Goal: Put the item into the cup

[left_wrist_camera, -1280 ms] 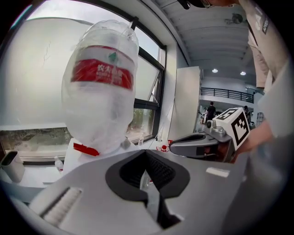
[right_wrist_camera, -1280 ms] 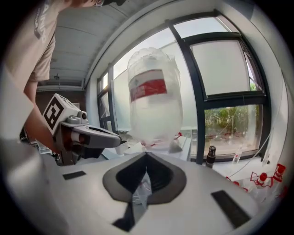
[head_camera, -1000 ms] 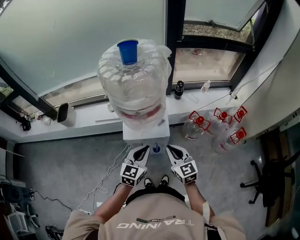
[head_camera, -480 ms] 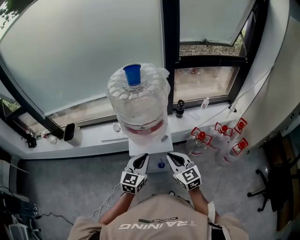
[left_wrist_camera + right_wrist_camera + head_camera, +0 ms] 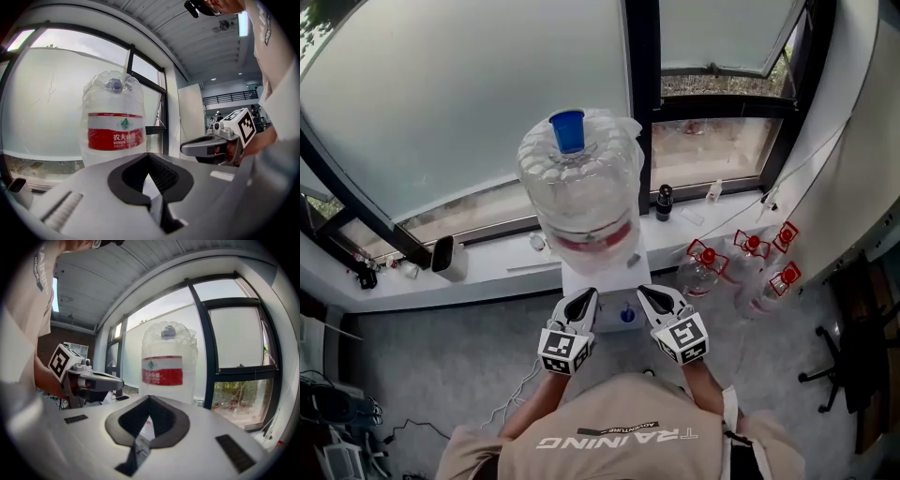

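One thin white packet [image 5: 139, 447] sits pinched in the right gripper [image 5: 653, 300], whose jaws are closed on it. I judge it light, limp and crushable, probably slick-skinned, so holding it by the flat faces near one end suits it. Its long axis runs along the jaws, slanting from 7 o'clock up toward 12 in the right gripper view; I cannot tell which end leads. The left gripper [image 5: 582, 304] is closed too, and I cannot say whether the pale sliver between its pads is anything held. The blue cup [image 5: 568, 130] stands mouth up on the big water jug [image 5: 581, 197], at 12 o'clock from both grippers and well apart from them.
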The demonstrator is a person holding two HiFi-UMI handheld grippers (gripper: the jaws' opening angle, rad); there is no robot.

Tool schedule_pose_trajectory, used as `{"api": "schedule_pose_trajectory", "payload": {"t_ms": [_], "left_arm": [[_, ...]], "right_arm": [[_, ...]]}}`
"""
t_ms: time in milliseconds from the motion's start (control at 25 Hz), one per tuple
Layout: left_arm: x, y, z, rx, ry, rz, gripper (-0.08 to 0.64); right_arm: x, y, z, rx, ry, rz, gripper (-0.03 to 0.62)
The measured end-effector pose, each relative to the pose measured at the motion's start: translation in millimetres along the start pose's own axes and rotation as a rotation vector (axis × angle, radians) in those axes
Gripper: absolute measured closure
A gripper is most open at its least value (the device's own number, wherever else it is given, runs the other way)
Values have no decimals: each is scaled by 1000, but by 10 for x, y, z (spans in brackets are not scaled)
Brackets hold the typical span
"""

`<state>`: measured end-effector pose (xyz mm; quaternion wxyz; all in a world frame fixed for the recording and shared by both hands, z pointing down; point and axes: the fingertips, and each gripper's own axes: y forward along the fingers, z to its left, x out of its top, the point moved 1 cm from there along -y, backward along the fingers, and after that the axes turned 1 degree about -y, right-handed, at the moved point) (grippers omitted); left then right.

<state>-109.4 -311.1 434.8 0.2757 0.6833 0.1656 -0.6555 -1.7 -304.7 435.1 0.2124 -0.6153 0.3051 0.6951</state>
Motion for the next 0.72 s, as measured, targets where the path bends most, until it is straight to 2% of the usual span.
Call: {"api": "schedule_pose_trajectory", "payload": {"t_ms": [280,720], "left_arm": [[-66,-88,-20,3,-18,2,552],[263,-34,-107,-3,8,-67,552]], "right_arm": [[12,-121,1,-8,-12,-6,581],[-19,-157,20,18,-33,0,581]]}}
